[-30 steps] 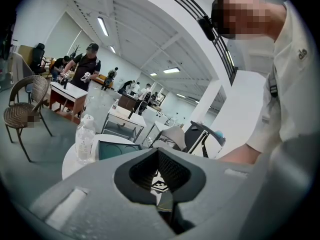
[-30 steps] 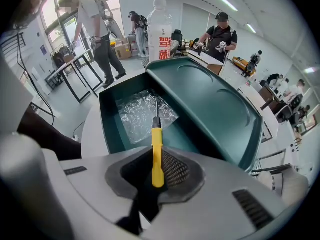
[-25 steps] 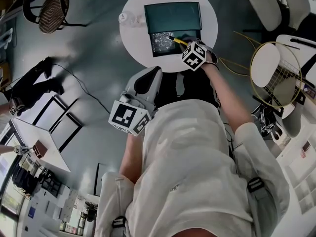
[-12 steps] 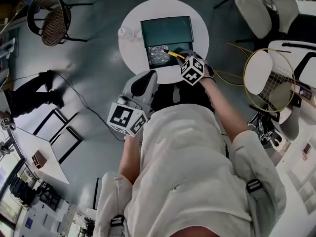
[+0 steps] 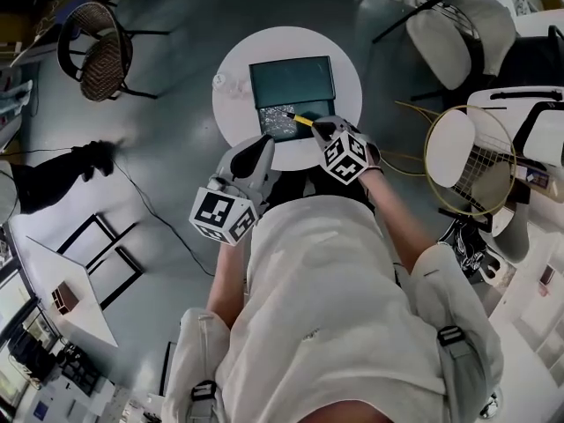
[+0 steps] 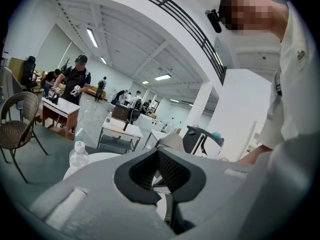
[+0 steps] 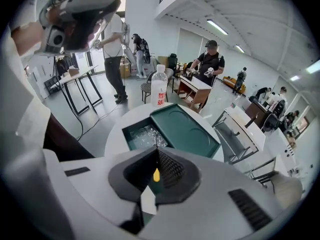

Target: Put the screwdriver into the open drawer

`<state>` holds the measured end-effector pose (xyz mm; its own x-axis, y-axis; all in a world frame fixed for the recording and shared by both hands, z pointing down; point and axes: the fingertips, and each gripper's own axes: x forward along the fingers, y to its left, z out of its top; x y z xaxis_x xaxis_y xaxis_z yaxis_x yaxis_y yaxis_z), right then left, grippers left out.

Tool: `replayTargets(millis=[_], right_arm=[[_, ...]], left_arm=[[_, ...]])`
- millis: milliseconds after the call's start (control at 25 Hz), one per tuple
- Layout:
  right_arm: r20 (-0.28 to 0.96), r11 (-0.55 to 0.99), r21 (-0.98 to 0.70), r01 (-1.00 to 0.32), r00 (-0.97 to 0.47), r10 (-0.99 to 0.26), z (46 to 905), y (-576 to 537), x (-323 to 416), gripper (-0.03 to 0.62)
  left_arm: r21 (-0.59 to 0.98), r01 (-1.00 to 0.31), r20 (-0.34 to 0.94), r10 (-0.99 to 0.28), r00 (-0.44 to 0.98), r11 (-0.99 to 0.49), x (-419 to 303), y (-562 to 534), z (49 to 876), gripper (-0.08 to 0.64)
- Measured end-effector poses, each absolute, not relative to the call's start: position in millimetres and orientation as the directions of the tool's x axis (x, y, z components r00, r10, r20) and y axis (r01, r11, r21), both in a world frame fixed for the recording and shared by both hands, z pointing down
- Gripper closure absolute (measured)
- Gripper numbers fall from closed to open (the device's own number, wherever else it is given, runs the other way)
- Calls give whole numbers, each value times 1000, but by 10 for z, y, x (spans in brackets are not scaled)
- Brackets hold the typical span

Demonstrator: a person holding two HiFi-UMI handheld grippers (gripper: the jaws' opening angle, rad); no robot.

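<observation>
A dark green drawer unit (image 5: 293,81) lies on the round white table (image 5: 238,69). Its open drawer (image 5: 278,122), lined with crinkled clear plastic, faces me. My right gripper (image 5: 319,128) is shut on the yellow-handled screwdriver (image 5: 303,120), whose shaft reaches out over the drawer. In the right gripper view the yellow handle (image 7: 156,174) shows between the shut jaws, with the drawer (image 7: 144,136) beyond. My left gripper (image 5: 263,141) hangs at the table's near edge, left of the drawer. It is shut on nothing (image 6: 159,170).
A clear water bottle (image 5: 219,81) stands at the table's left rim. A wicker chair (image 5: 95,55) is at far left, and white chairs (image 5: 467,25) and a round wire frame (image 5: 467,148) are at right. People stand at desks in the background.
The head view has shifted, so the table sits lower in the frame. My right gripper still holds the screwdriver over the drawer; the left gripper stays by the table edge.
</observation>
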<state>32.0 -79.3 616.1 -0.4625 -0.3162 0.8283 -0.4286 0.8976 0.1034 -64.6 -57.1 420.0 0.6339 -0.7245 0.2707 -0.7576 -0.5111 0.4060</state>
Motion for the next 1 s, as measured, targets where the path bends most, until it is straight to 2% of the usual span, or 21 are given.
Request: replayTargets(millis=[240, 440, 640, 1000], right_arm=[[709, 863, 97, -495, -574, -409, 5425, -790, 224, 584], [526, 788, 14, -616, -665, -530, 4586, -914, 261, 584], [348, 732, -24, -681, -692, -633, 3828, -1034, 454, 584], [119, 759, -74, -647, -762, -637, 2973, -1029, 658, 586]], left_arm=[[384, -752, 237, -730, 641, -535, -634, -657, 4017, 549], [353, -750, 212, -733, 646, -559, -640, -757, 3834, 549], [333, -752, 190, -740, 645, -569, -669, -803, 3705, 549], [302, -754, 139, -756, 640, -583, -751, -831, 3409, 549]])
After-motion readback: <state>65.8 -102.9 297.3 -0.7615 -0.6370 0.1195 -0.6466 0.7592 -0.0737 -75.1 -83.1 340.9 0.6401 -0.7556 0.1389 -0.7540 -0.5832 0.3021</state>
